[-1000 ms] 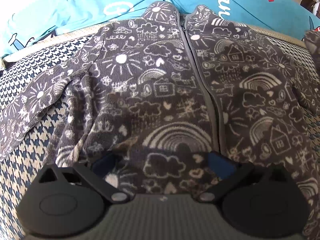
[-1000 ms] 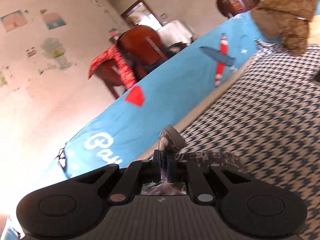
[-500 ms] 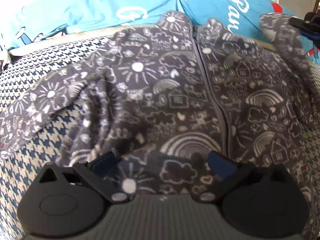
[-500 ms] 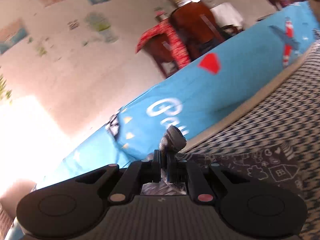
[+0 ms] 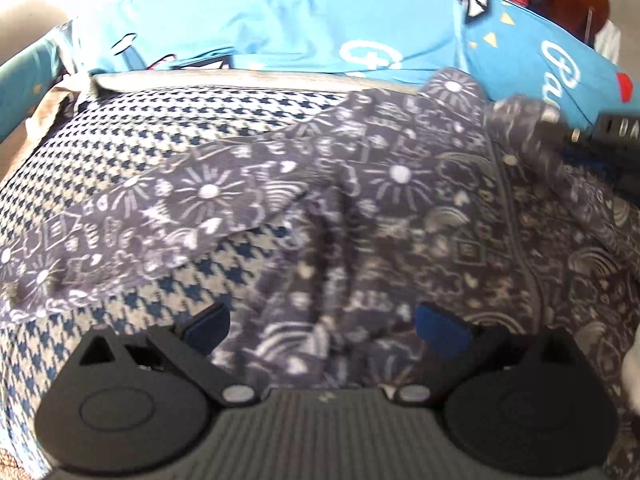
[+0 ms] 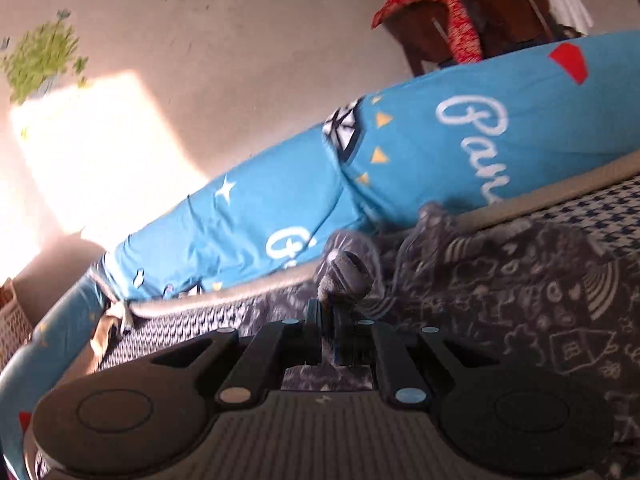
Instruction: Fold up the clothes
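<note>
A dark grey fleece jacket with white doodle print lies zip-up on a houndstooth cover. Its left sleeve stretches out to the left. My left gripper is open and empty, hovering over the jacket's lower hem. My right gripper is shut on the cuff of the jacket's right sleeve and holds it above the jacket body. The right gripper also shows at the right edge of the left wrist view, with the sleeve in it.
Long blue printed bolsters lie along the far edge of the cover, also in the right wrist view. A wooden chair with a red cloth stands behind them by a pale wall. A wicker basket sits at the far left.
My right gripper has carried the sleeve cuff leftward, across over the jacket body. My left gripper has shifted left along the hem, so the left sleeve shows more.
</note>
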{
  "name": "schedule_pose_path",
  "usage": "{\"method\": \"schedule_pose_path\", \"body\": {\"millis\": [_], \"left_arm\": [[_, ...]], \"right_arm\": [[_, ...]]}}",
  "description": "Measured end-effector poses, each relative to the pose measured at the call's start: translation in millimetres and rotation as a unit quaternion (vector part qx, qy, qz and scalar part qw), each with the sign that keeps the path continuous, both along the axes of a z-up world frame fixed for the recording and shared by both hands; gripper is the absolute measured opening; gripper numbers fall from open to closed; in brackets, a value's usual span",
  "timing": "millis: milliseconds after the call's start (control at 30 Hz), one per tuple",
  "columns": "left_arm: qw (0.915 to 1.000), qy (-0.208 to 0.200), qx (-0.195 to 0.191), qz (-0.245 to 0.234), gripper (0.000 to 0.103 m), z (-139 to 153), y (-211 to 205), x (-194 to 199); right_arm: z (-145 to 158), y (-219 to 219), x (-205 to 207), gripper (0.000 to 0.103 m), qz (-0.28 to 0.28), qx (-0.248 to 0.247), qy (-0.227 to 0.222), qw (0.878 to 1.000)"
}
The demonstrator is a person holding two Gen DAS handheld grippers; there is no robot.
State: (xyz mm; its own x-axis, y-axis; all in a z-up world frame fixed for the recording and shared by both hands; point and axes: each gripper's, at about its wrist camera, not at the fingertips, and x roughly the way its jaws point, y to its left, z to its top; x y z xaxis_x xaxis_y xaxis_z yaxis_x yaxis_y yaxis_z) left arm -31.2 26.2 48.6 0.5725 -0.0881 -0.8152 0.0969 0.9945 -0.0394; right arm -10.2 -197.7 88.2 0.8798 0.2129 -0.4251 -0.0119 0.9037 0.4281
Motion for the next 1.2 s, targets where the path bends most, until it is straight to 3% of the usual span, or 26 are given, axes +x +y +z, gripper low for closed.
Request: {"method": "schedule_pose_path", "body": {"millis": [300,433,500,767,900,1200], "left_arm": [[0.9998,0.002,0.0,0.02,0.103,-3,17,0],[0.9997,0.003,0.0,0.026,0.103,-4,20,2],[0.9996,0.003,0.0,0.027,0.103,-4,21,2],[0.9995,0.01,-0.004,0.029,0.103,-6,21,5],[0.9994,0.013,-0.004,0.033,0.103,-7,22,6],[0.9981,0.026,-0.01,0.055,0.103,-13,36,10]], "right_arm": [[-13,37,7,0.012,0.048,-0.029,0.019,0.998],[-26,47,16,0.017,0.112,-0.01,0.074,0.991],[-27,51,14,0.018,0.123,-0.024,0.08,0.989],[-20,33,13,0.019,0.09,-0.034,0.078,0.992],[-26,36,15,0.028,0.087,-0.041,0.087,0.992],[-41,55,22,0.032,0.083,-0.077,0.101,0.988]]}}
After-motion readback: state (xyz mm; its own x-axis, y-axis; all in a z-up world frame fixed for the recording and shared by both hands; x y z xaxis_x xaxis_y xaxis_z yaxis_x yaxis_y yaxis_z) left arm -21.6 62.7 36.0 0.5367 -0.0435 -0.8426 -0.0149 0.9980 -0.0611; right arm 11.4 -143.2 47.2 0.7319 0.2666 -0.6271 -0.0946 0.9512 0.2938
